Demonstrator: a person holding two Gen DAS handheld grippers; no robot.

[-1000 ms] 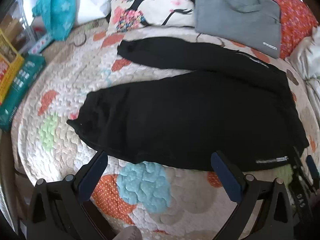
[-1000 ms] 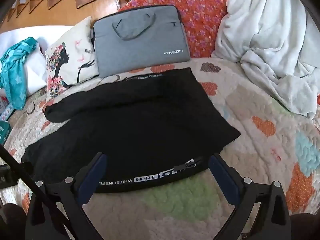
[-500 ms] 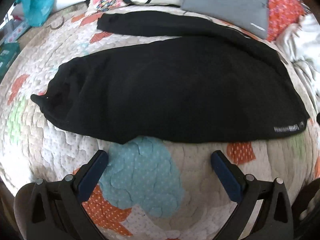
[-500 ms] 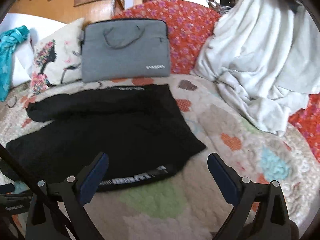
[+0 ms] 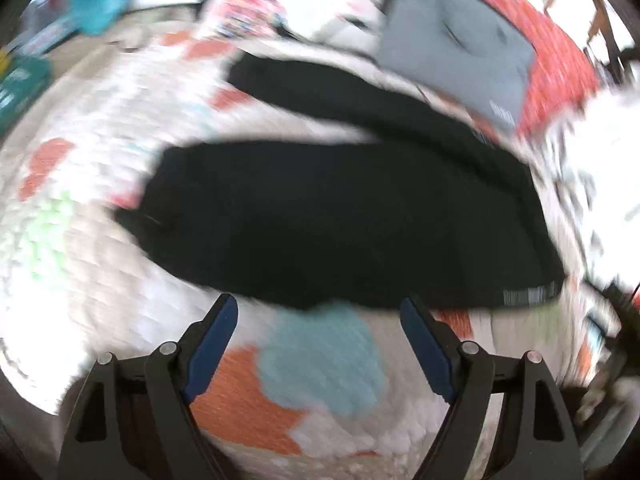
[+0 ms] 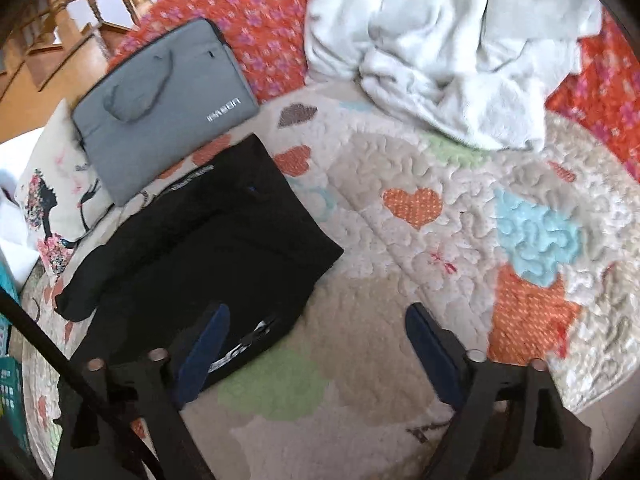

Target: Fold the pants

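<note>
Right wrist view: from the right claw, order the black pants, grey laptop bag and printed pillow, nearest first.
From the right claw:
1. Black pants, just ahead on the left, waistband by the left finger.
2. Grey laptop bag, beyond the pants, upper left.
3. Printed pillow, far left edge; too close to call against the bag.

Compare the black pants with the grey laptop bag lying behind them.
The black pants are limp cloth spread flat with both legs stretched out; the grey laptop bag is a firm rectangle propped against the red floral cushion. The pants carry a printed waistband, the bag a handle and small logo. Both rest on the quilt, untouched by either gripper.
</note>
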